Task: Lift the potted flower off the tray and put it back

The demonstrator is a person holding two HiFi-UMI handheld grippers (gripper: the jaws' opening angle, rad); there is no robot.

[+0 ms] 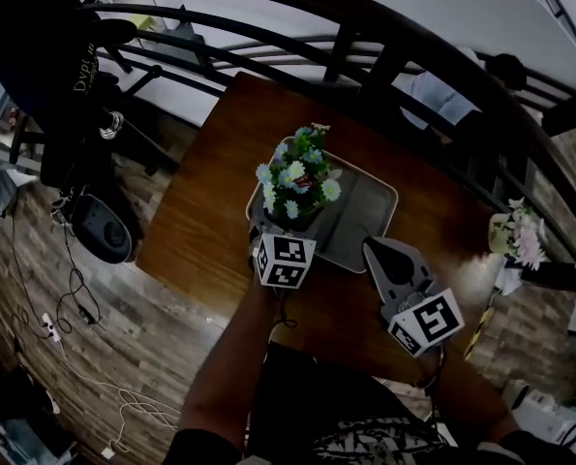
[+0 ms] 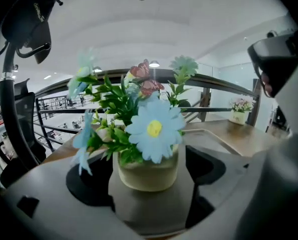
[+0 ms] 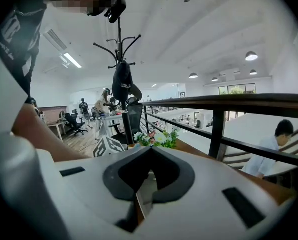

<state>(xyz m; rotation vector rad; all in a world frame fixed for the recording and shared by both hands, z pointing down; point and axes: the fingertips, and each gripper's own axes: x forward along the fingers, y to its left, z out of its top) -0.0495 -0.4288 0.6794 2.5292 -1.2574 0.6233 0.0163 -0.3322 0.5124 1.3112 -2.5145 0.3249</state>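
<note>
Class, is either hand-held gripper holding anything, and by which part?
Nothing is held. The left hand-held gripper stands open round the flower pot, with gaps on either side; the right hand-held gripper is shut and empty.

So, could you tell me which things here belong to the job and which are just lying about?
Job: potted flower, grey tray, left hand-held gripper open around it.
Lying about: second flower pot, coat stand, railing.
</note>
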